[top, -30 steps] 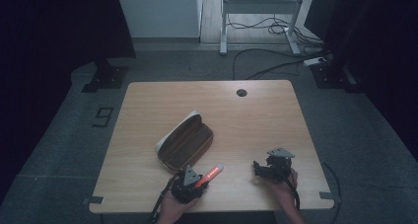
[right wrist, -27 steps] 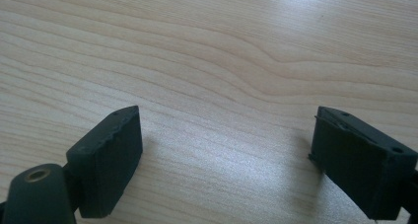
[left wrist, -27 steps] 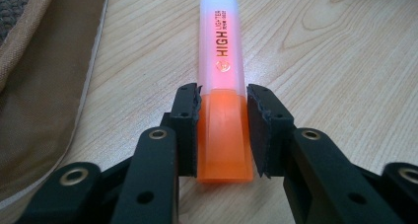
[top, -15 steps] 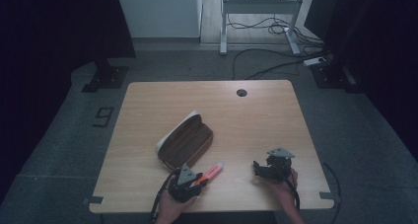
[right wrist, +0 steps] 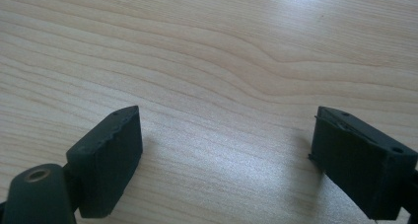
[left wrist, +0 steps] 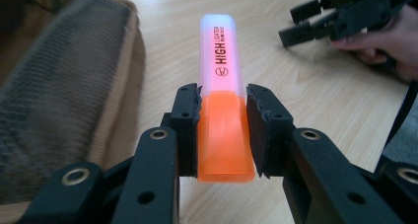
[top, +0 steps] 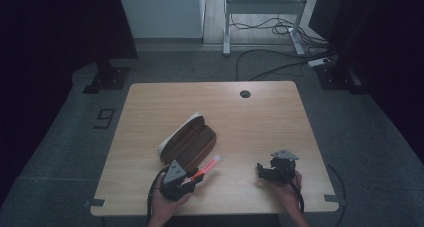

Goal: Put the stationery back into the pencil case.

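The orange highlighter (left wrist: 222,100) sits clamped in the left tool (top: 187,179) near the surface's (top: 260,117) near edge, its long axis pointing far-right, pale cap leading. The brown pouch (top: 189,143) lies just far-left of it. The right tool (top: 264,171), jaws apart and empty, rests well right.

Orange highlighter (left wrist: 222,130), pale cap; brown pencil case (top: 187,142).
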Tool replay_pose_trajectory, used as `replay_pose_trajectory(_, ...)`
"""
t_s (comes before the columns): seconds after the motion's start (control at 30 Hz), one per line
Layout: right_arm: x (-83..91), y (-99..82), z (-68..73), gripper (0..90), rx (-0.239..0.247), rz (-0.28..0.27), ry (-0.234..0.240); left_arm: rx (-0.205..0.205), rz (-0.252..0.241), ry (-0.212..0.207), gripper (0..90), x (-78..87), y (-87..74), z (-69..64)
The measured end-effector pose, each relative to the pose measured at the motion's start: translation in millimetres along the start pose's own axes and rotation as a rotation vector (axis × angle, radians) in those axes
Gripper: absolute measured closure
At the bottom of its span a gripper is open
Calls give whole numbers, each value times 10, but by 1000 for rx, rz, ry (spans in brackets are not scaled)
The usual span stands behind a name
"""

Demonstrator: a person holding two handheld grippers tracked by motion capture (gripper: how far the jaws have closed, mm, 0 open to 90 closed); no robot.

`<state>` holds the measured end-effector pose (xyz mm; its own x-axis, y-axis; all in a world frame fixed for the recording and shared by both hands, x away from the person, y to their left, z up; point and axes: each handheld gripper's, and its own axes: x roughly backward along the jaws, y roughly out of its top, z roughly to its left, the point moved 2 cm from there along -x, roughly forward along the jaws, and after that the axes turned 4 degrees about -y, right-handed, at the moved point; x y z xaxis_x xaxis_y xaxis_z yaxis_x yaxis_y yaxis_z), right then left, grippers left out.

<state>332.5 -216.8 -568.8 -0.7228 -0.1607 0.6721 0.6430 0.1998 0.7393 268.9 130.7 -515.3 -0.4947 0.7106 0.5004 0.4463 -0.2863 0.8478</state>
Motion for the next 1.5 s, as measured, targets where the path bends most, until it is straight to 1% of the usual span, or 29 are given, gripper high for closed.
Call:
replay_pose_trajectory(0.03, 0, 0, 0, 120, 0, 0, 0, 5, -14, 4, 675, 49, 19, 27)
replay_pose_trajectory(0.07, 0, 0, 0, 120, 0, 0, 0, 5, -14, 4, 675, 49, 19, 27)
replay_pose_trajectory(0.1, 0, 0, 0, 120, 0, 0, 0, 12, -28, 5, 674, 89, 33, 55)
replay_pose_trajectory(0.27, 0, 0, 0, 120, 0, 0, 0, 24, -48, 8, 674, 168, 56, 116)
replay_pose_trajectory(0.67, 0, 0, 0, 120, 0, 0, 0, 38, -72, 25, 675, 252, 80, 203)
replay_pose_trajectory(0.77, 0, 0, 1, 120, 0, 0, 0, 46, -82, 37, 675, 296, 95, 263)
replay_pose_trajectory(0.8, 0, 0, 1, 120, 0, 0, 0, 46, -82, 37, 674, 296, 95, 263)
replay_pose_trajectory(0.83, 0, 0, 1, 120, 0, 0, 0, 53, -87, 44, 675, 325, 108, 310)
replay_pose_trajectory(0.87, 0, 0, 1, 120, 0, 0, 0, 53, -87, 44, 675, 325, 108, 310)
replay_pose_trajectory(0.9, 0, 0, 1, 120, 0, 0, 0, 63, -94, 51, 675, 350, 115, 360)
replay_pose_trajectory(0.93, 0, 0, 1, 120, 0, 0, 0, 63, -94, 51, 674, 350, 115, 360)
replay_pose_trajectory(0.97, 0, 0, 1, 120, 0, 0, 0, 71, -95, 61, 675, 360, 113, 409)
replay_pose_trajectory(1.0, 0, 0, 1, 120, 0, 0, 0, 71, -95, 61, 675, 360, 113, 409)
replay_pose_trajectory(1.03, 0, 0, 1, 121, 1, 0, 0, 78, -94, 69, 674, 359, 110, 451)
replay_pose_trajectory(1.13, 1, 0, 1, 122, 2, 0, 0, 80, -93, 76, 675, 347, 115, 486)
replay_pose_trajectory(1.23, 1, 0, 1, 121, 2, 0, 0, 73, -90, 86, 675, 318, 137, 516)
replay_pose_trajectory(1.3, 1, 0, 1, 122, 1, 0, 0, 61, -87, 101, 675, 269, 180, 552)
replay_pose_trajectory(1.4, 1, 0, 1, 122, 1, 0, 0, 64, -91, 100, 675, 234, 205, 581)
replay_pose_trajectory(1.43, 1, 0, 1, 122, 1, 0, 0, 62, -84, 107, 674, 201, 215, 605)
replay_pose_trajectory(1.5, 1, 0, 1, 121, 1, 0, 0, 57, -79, 113, 675, 189, 216, 613)
